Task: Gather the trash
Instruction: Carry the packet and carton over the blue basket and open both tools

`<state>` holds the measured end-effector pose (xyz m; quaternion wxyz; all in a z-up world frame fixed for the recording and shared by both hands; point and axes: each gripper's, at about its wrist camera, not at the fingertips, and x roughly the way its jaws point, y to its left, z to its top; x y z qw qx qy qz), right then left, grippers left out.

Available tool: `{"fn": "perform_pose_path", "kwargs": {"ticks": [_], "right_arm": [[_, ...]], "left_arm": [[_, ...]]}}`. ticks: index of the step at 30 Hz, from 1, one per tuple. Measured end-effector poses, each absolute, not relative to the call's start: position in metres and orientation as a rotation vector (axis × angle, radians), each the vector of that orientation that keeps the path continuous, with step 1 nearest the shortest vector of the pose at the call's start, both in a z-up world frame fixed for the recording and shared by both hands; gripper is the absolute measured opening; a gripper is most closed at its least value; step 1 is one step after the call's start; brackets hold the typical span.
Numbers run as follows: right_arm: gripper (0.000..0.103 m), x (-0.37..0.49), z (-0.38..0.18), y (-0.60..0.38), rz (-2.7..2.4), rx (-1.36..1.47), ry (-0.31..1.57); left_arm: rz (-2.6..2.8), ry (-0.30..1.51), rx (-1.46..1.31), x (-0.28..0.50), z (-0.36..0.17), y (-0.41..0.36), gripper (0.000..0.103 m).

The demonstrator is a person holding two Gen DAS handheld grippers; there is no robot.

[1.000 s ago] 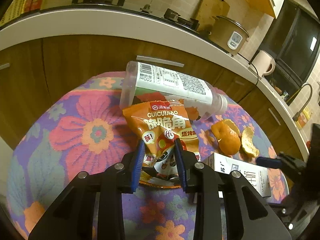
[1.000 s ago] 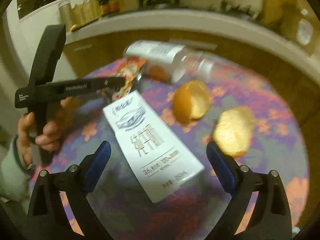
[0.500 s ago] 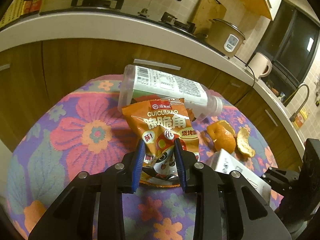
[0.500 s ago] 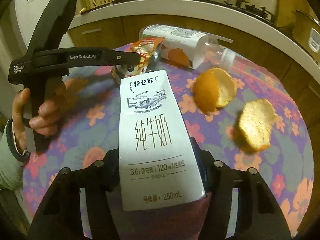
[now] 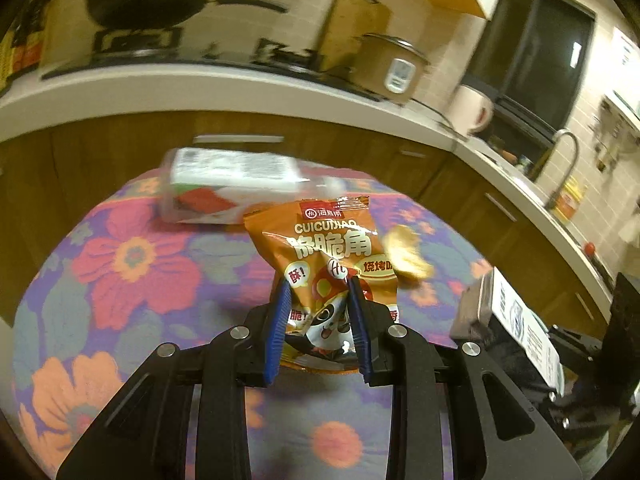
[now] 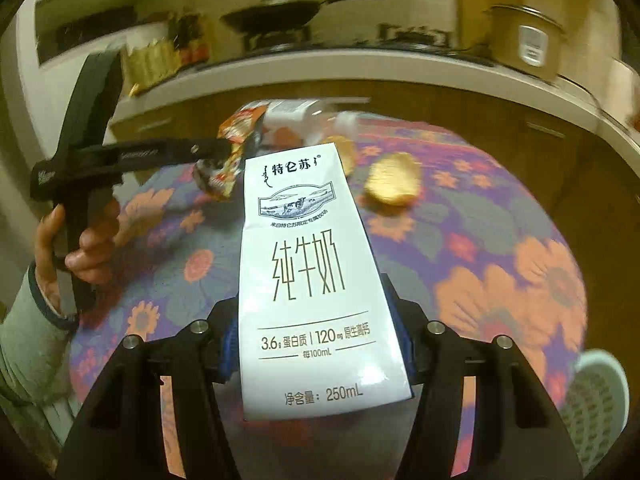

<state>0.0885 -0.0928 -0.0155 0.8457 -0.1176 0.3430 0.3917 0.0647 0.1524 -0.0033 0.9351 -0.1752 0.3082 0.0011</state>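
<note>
My left gripper (image 5: 319, 284) is shut on the lower part of an orange snack bag (image 5: 328, 240), which hangs above the flowered tablecloth (image 5: 132, 264). In the right wrist view the same bag (image 6: 232, 152) dangles from that gripper's tips. My right gripper (image 6: 316, 320) is shut on a white 250 mL milk carton (image 6: 308, 272), its blue pads pressing both sides; the carton is off the table and points away from me. It also shows at the right of the left wrist view as the carton (image 5: 516, 320). A clear plastic bottle (image 5: 228, 184) lies on its side at the table's far edge.
Orange peels (image 6: 394, 178) lie on the cloth beyond the carton, one piece of peel (image 5: 406, 254) just right of the bag. A hand (image 6: 80, 248) in a pale sleeve holds the left gripper. A kitchen counter (image 5: 240, 84) with wok and rice cooker runs behind the round table.
The right gripper closed on the milk carton and lifted it off the table. The left gripper raised the snack bag and drew it back from the bottle.
</note>
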Motion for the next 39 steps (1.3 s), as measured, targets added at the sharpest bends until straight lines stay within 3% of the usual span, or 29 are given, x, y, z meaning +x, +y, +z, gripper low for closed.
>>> {"fn": "perform_pose_path", "kwargs": {"ticks": [19,39], "right_arm": [[0.055,0.081,-0.02,-0.291,0.437,0.014,0.667],[0.055,0.086,-0.079,-0.402,0.14,0.218,0.764]], "left_arm": [[-0.345,0.708,-0.161,0.093,-0.004,-0.071,0.027],[-0.53,0.848,-0.066,0.131,-0.035,-0.2,0.027]]}}
